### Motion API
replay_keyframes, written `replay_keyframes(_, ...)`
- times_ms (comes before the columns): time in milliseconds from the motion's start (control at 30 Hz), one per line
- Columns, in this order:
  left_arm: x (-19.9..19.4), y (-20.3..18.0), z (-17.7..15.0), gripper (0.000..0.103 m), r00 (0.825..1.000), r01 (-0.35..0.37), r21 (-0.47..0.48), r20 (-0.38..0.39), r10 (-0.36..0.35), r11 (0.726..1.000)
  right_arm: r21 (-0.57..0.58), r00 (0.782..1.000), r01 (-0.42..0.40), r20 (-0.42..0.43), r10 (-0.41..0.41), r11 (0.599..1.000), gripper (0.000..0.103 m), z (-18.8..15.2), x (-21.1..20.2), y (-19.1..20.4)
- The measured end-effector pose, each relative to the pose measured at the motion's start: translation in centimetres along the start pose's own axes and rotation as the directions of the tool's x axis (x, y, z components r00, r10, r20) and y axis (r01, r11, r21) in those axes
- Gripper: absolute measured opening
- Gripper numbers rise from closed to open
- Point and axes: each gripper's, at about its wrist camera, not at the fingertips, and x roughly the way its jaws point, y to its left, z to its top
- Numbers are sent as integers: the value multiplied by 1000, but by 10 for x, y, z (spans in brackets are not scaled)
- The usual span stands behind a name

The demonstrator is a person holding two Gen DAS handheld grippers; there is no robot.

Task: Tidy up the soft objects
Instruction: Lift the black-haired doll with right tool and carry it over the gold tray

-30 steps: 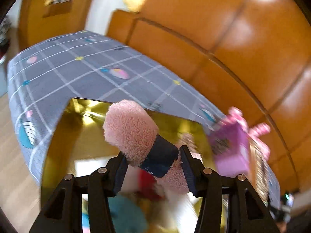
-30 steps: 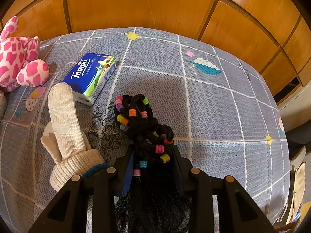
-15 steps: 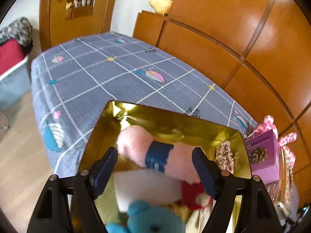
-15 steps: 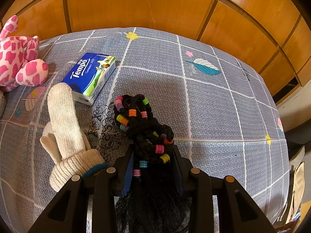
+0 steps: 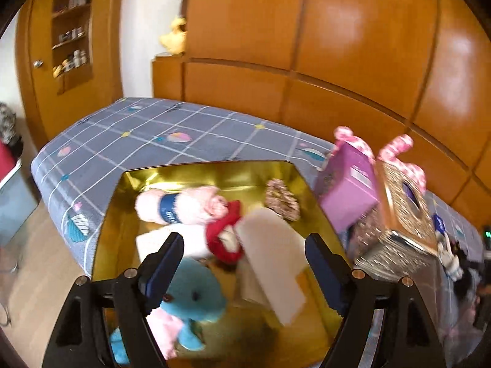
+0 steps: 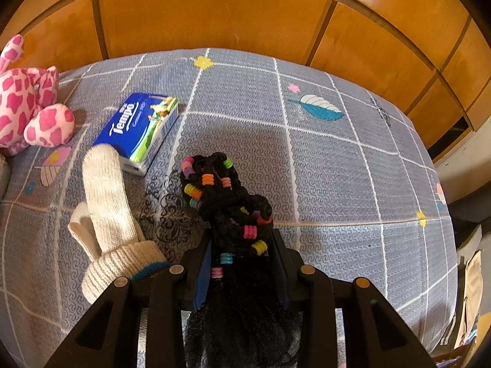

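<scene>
Pink sock point(image 5: 181, 204) dropped into gold tin point(image 5: 107, 214), tissue pack point(image 6: 141, 128) beside white glove point(image 6: 107, 208)

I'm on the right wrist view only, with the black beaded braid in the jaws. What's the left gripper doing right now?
Observer: The left gripper is open above a gold box, with nothing between its pads.
Operator: What's in that box?
Observer: A pink roll with a blue band lies near the far wall, and a teal plush sits at the near end.
Operator: Anything beside the box?
Observer: A purple carton stands against its right side.
</scene>
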Motion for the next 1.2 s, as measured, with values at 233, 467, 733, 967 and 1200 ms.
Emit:
replay_keyframes(233, -11, -28, -12, 82, 1000, 17, 101, 16, -19, 995, 24, 999, 14, 33, -14, 1000, 34, 5, -6, -4)
replay_keyframes(467, -14, -40, -14, 82, 998, 63, 133, 5, -64, 989, 65, 985, -26, 172, 15, 998, 34, 14, -32, -12)
replay_keyframes(733, -15, -46, -18, 82, 997, 77, 156, -5, -77, 985, 21, 953, -79, 294, 69, 997, 34, 31, -76, 4)
replay_keyframes(967, -16, -45, -17, 82, 997, 83, 159, -7, -82, 984, -118, 920, -125, 358, 159, 985, 34, 40, -111, 54)
replay_keyframes(1200, -15, -48, -19, 82, 996, 87, 163, -11, -86, 983, -216, 900, -191, 352, 259, 957, 34, 48, -133, 101)
